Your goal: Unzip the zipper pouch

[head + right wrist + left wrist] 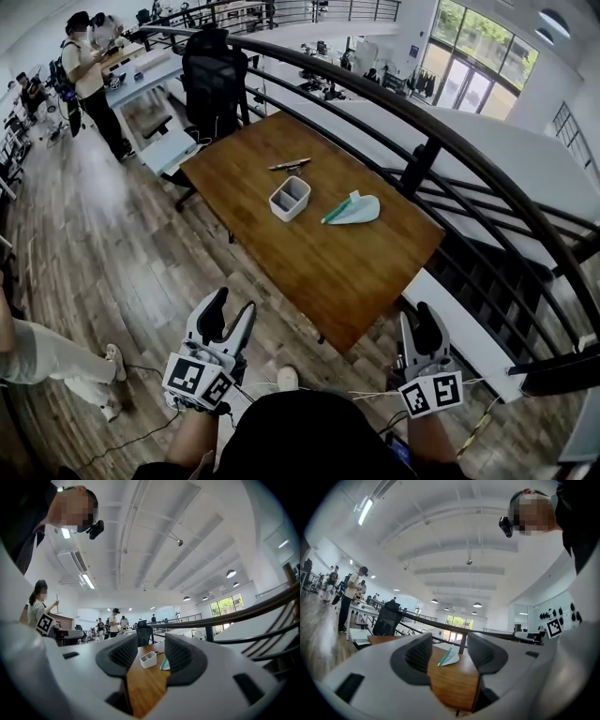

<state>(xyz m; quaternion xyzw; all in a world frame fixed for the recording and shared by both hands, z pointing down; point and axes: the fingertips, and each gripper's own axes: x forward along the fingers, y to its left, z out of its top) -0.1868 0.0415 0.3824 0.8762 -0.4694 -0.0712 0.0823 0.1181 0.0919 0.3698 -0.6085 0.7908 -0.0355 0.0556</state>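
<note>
**Both grippers open, short of the bench; pouch untouched**

From the head view, the left gripper (232,305) and the right gripper (419,323) were held over the wood floor, at the near corner of the wooden bench (319,262) and not above it. The pale blue pouch (354,210) lay flat toward the middle of the bench, with a green strip along one edge (the zipper side, as far as could be made out). Just beside it stood a white box (290,198) with two compartments, and beyond that lay a pen (290,165). A dark curved railing (441,131) ran past the far side of the bench.

In the left gripper view, the fingers (417,656) stood apart with nothing held; the pouch showed between them, well away on the bench top.

In the right gripper view, the fingers (124,656) were likewise apart and empty, framing the box and part of the pouch well beyond them.
</note>
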